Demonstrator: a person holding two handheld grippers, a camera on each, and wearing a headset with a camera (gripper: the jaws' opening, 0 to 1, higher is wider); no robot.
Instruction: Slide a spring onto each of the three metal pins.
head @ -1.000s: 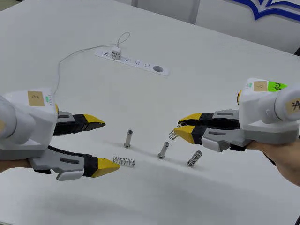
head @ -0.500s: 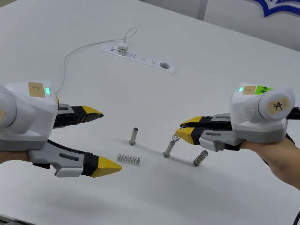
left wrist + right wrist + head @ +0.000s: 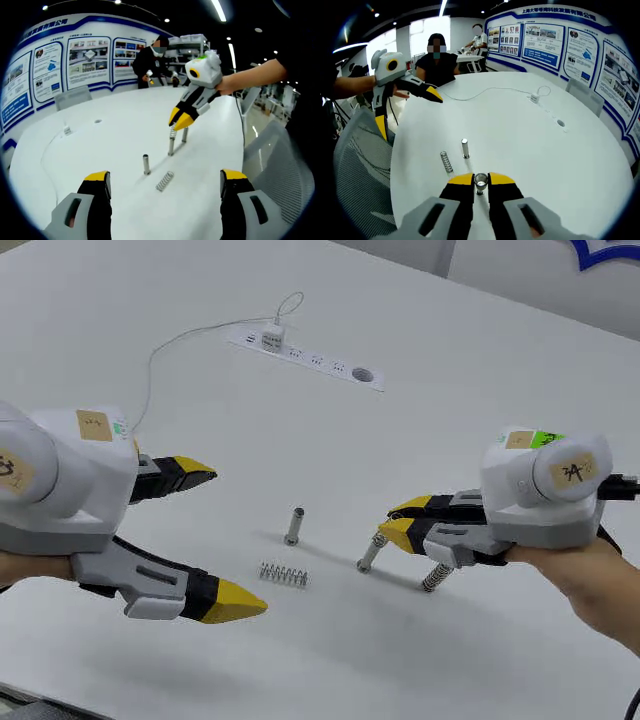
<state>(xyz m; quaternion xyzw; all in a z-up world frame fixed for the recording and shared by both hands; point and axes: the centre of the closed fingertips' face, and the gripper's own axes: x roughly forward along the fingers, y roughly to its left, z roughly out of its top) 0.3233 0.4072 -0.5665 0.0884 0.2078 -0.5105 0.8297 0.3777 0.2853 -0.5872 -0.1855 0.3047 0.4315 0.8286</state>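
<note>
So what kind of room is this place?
Probably a company showroom or meeting room: a big white table, blue-and-white poster boards on the wall, and a mesh office chair.

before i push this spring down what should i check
1. Right gripper shut on held spring: ok.
2. Held spring centred over middle pin: cannot tell.
3. Left gripper open, apart from the parts: ok.
4. Bare pin upright: ok.
5. Loose spring lying free beside the bare pin: ok.
</note>
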